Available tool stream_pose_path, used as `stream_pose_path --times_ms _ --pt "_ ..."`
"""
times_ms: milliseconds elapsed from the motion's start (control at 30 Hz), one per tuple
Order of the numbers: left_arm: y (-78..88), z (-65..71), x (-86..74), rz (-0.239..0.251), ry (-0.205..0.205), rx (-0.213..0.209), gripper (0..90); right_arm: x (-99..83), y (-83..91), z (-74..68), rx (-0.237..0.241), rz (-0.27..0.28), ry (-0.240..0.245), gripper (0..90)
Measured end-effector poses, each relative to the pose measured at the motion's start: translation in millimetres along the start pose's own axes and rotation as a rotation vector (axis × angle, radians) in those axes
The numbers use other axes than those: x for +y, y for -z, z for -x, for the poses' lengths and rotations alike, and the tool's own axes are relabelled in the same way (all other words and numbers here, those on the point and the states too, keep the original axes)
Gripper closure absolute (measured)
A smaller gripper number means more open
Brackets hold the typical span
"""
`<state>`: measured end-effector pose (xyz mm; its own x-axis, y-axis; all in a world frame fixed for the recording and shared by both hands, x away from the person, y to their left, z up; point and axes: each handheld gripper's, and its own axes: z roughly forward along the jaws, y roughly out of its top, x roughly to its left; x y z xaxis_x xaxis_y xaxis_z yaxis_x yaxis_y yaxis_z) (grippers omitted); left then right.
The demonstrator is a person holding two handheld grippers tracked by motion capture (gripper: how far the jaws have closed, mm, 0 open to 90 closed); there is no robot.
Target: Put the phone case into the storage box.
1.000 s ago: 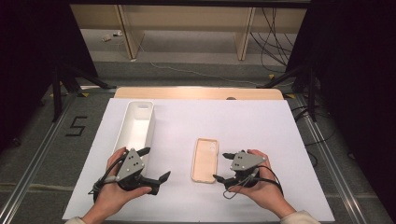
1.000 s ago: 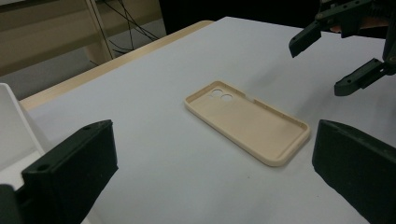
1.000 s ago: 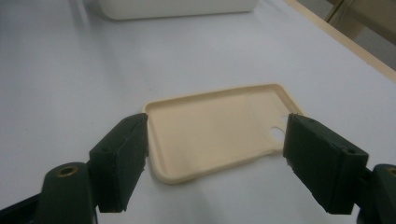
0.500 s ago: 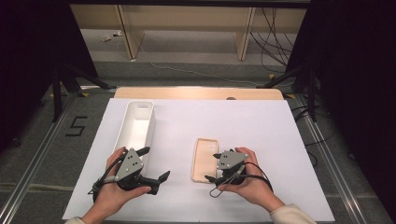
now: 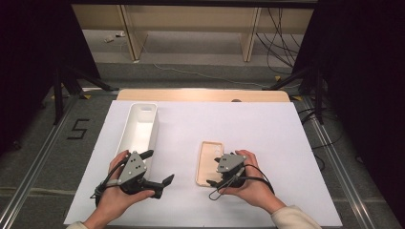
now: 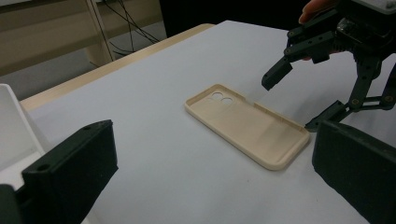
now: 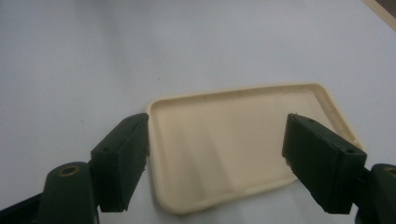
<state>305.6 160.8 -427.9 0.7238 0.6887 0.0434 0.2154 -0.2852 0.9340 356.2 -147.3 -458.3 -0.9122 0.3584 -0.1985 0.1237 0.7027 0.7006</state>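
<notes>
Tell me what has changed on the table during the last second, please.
The right claw moved left toward the beige phone case, and its open jaws now stand on either side of the case's near end without closing on it. The left claw stayed open in the same place beside the white tray. The case and tray did not move.

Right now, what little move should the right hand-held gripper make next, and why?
Probably ease forward and down, then close on the phone case. The right hand-held gripper is open, its jaws standing either side of the case's near end without gripping it, and the case lies flat on the white table. The left hand-held gripper waits open, off by the white bin.
</notes>
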Motion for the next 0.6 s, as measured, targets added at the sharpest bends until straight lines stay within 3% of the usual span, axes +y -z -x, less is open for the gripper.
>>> stream_pose_path --times_ms 600 --pt "-1.6 0.8 0.2 0.0 -0.001 -0.003 0.0 7.9 -11.9 -1.1 0.016 -0.041 0.022 24.7"
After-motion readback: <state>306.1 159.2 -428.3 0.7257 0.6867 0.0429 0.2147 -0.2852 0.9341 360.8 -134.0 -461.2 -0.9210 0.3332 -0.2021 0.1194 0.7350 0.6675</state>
